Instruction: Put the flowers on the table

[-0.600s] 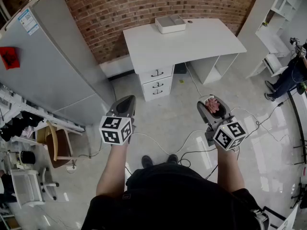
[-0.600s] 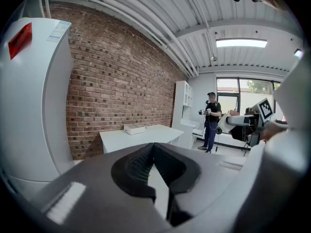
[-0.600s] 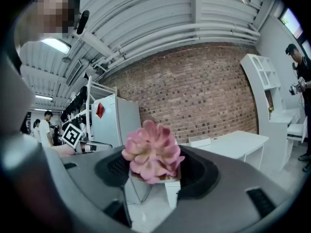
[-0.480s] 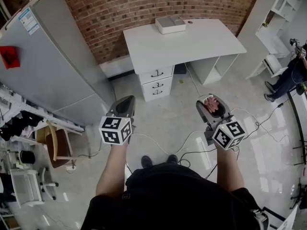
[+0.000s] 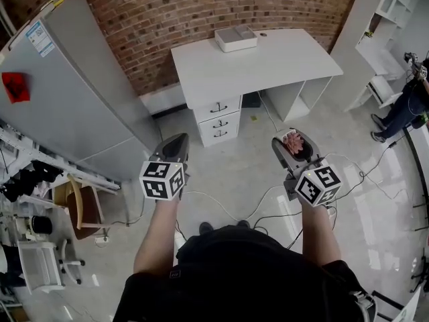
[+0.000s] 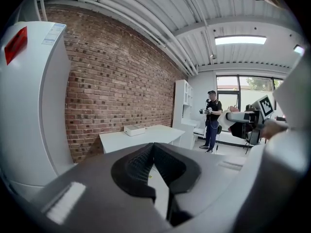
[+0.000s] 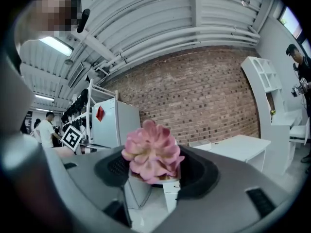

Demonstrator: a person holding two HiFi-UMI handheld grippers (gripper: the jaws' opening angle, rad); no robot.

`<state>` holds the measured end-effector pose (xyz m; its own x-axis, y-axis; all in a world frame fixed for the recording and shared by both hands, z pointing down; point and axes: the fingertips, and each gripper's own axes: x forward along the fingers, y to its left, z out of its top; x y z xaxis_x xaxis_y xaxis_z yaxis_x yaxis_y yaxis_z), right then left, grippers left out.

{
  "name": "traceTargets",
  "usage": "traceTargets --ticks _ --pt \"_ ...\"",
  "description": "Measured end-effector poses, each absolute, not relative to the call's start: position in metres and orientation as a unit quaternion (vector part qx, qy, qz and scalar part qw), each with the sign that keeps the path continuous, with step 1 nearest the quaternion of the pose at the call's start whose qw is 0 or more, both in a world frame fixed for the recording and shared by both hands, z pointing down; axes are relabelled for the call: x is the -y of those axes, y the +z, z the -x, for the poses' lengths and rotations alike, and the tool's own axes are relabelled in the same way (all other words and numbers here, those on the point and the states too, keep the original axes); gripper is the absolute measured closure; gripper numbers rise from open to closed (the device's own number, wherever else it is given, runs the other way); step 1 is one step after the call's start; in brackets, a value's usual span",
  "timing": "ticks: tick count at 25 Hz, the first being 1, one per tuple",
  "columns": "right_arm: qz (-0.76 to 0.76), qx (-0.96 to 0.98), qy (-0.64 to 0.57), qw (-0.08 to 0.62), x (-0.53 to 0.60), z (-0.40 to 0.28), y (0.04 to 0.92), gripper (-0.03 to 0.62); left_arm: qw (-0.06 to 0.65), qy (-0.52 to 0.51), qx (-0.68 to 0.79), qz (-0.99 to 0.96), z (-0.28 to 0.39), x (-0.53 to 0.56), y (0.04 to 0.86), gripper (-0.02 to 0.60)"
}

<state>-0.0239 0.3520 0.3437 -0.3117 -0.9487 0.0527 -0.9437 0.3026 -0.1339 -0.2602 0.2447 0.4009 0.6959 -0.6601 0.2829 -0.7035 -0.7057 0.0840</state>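
A pink flower (image 5: 293, 143) in a small white pot sits between the jaws of my right gripper (image 5: 293, 139), which is shut on it at waist height over the floor. In the right gripper view the flower (image 7: 153, 152) fills the gap between the dark pads. My left gripper (image 5: 175, 141) is held level beside it, shut, with its tips touching and nothing between them (image 6: 153, 145). The white table (image 5: 268, 59) stands ahead against the brick wall, a couple of steps from both grippers.
A shallow white box (image 5: 236, 37) lies at the table's back edge, and a drawer unit (image 5: 218, 116) sits under its left half. A tall grey cabinet (image 5: 74, 92) stands to the left. Cables (image 5: 268, 200) trail on the floor. White shelving (image 5: 392, 19) and a person (image 5: 409, 102) are at right.
The view and both grippers have edged slightly toward the table. The right gripper still holds the flower and the left stays shut.
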Motion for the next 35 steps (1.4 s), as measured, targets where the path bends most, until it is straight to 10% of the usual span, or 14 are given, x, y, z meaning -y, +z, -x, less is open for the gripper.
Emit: traceTargets --ticks 35 --pt "0.596 -0.796 -0.106 0.006 -0.241 -0.086 0.369 0.345 0.104 0.109 0.338 -0.929 0.137 -0.110 0.422 0.569"
